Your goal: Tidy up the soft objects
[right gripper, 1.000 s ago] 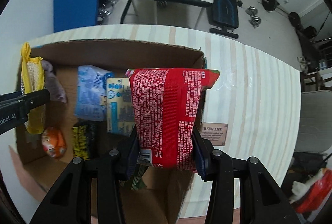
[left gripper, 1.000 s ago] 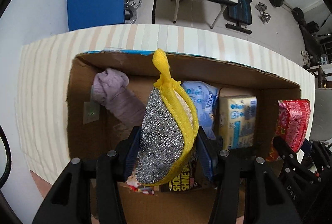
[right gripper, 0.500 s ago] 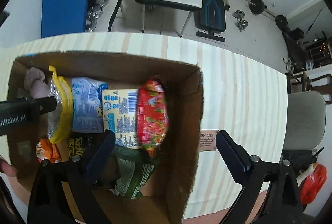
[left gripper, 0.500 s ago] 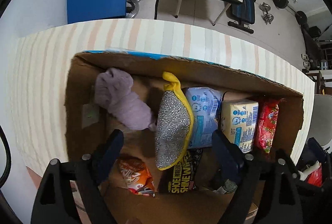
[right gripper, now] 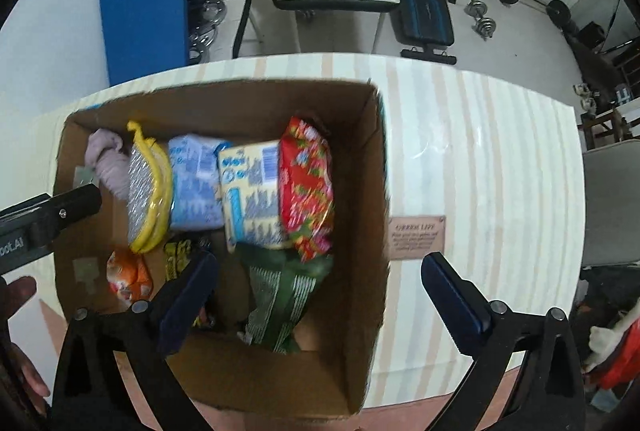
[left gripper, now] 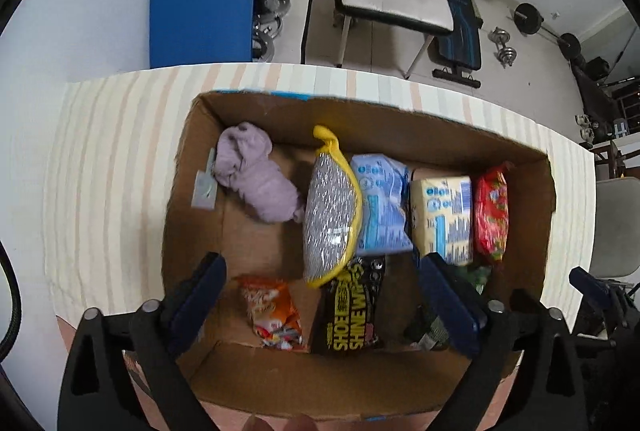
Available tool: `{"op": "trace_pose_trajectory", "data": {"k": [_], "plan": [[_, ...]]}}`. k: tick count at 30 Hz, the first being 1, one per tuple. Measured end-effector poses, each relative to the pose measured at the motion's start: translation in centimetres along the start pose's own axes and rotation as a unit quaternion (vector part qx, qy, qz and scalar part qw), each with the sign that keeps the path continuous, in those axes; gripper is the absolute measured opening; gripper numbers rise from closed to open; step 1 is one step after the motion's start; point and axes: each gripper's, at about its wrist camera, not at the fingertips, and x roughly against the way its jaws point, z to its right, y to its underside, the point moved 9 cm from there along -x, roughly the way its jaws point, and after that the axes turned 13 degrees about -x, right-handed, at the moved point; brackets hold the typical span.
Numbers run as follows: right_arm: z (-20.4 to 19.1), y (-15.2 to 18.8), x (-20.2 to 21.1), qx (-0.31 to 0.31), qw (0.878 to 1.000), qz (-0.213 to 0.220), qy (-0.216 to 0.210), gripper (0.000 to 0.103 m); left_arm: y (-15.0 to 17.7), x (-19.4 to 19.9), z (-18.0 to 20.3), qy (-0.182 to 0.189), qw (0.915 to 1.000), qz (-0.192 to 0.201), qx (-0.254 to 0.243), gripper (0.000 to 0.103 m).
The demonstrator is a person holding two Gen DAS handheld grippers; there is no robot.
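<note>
Both my grippers point straight down over the cardboard box (left gripper: 516, 151) — nothing held. Left gripper (left gripper: 326, 293) jaws just spread wide, released above the silver scrubber (left gripper: 328, 215). Right gripper (right gripper: 320, 289) likewise — red packet (right gripper: 306, 191) lying free below.

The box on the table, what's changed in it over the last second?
Both claws have just opened and let go: the left claw dropped the yellow scrubber and the right claw the red packet into the cardboard box. Both now lie in the back row. The other items stayed put.
</note>
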Motion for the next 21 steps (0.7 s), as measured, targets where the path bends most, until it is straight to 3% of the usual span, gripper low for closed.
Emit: {"op": "trace_pose_trajectory", "data": {"k": [10,21], "plan": [[-0.7,5.0,1.5,0.014,0.999,0.015,-0.039,0.103,4.8,3.3,1.0,-0.038,0.9977,0.056,-0.001,0.103],[-0.1,7.8,5.2,0.021,0.997,0.048,-0.055,0.103,7.6,7.2,2.6,-0.063,0.993,0.099,-0.008,0.103]]}}
